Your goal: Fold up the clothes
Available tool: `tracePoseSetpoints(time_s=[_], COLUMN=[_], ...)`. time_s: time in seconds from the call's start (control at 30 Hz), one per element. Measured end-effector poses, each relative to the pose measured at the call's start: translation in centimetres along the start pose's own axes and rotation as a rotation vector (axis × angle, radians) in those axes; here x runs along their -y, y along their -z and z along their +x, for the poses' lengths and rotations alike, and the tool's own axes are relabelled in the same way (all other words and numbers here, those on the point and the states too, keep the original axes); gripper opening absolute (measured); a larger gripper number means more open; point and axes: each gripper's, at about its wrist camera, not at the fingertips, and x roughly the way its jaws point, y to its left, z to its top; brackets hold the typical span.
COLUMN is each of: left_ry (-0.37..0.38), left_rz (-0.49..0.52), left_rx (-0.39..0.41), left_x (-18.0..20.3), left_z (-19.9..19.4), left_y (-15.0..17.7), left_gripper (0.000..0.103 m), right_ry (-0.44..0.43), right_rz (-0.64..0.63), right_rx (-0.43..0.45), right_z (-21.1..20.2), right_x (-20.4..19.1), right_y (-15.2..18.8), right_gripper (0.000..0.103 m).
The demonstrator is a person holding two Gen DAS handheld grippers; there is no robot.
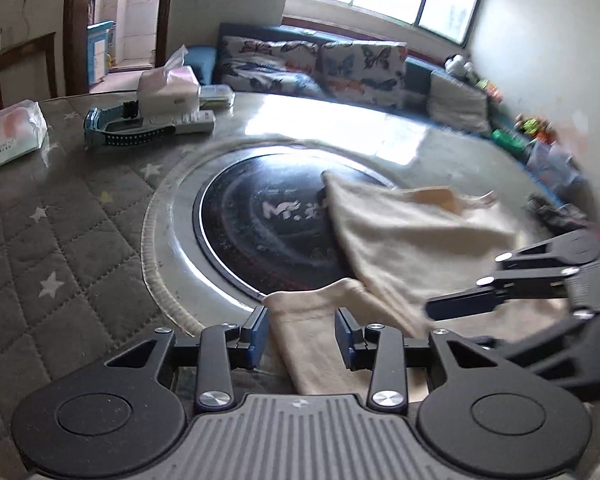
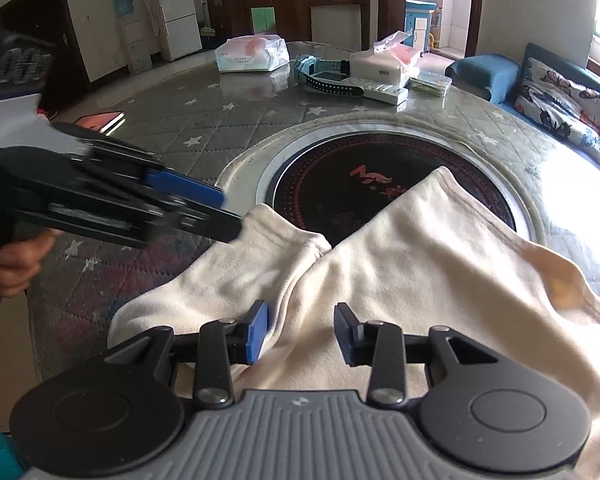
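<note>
right wrist alone shows a hand (image 2: pixel 10 270) gripping the left tool (image 2: pixel 224 216).

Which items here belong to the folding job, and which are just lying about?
Job: cream garment; left hand-held gripper; right hand-held gripper.

Lying about: tissue box; wipes pack; blue watch; remote control.
</note>
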Motion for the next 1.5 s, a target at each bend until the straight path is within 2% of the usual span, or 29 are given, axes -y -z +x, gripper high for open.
tracePoseSetpoints(time_s=[0.2, 0.23, 0.27, 0.37, 0.53, 0.77, 0.9, 0.97, 1.03, 1.13, 1.33, 1.43, 1.5], left_ry=[-0.045, -0.052, -0.064, -0.076, -0.173, -0.412, -0.470, -0.494, -0.531, -0.523, -0.505, -0.355, -0.319], left_rz=[-0.010, -0.009, -0.006, -0.043, -0.128, -0.264, -0.302, -0.287, -0.260, -0.283, -0.331, -0.394, -0.382], left_rx=[0.007, 0.010, 0.013, 0.019, 0.100, 0.228, 0.227, 0.218, 0.223, 0.234, 0.256, 0.208, 0.186], left_x=[0.4, 0.5, 0.6, 0.0, -2.7, -7.0, -8.2, -8.1, -7.7, -8.2, -9.3, -10.6, -10.4], left_z=[1.1, 1.1, 1.2, 0.9, -2.2, -8.0, -8.4, -8.0, -7.6, -8.2, -9.4, -9.3, -8.9], left_y=[0.4, 0.4, 0.5, 0.6, 0.8, 2.6, 3.6, 3.5, 3.4, 3.3, 3.2, 3.5, 3.7], left_gripper=[0.036, 0.032, 0.019, 0.008, 0.005, 0.005, 0.005, 0.005, 0.005, 0.005, 0.005, 0.006, 0.008], right_ry=[0.002, 0.004, 0.008, 0.035, 0.100, 0.168, 0.168, 0.165, 0.162, 0.155, 0.101, 0.101, 0.099], right_rz=[0.006, 0.011, 0.017, 0.039, 0.083, 0.148, 0.193, 0.204, 0.161, 0.091, 0.034, 0.035, 0.043], right_rx=[0.013, 0.017, 0.022, 0.026, 0.023, 0.017, 0.010, 0.008, 0.014, 0.013, -0.039, -0.025, -0.003], right_z=[-0.3, -0.5, -0.7, -1.7, -3.9, -6.6, -7.3, -7.6, -8.1, -8.7, -8.7, -9.1, -9.6], right_x=[0.0, 0.0, 0.0, 0.4, 1.3, 2.2, 2.1, 2.0, 0.8, -1.0, -3.3, -3.4, -3.4], right_y=[0.1, 0.2, 0.2, 1.1, 3.1, 6.3, 8.4, 9.2, 9.3, 9.6, 10.7, 10.5, 10.1], right_gripper=[0.037, 0.037, 0.037, 0.037, 0.043, 0.043, 0.043, 0.043, 0.043, 0.043, 0.043, 0.043, 0.043])
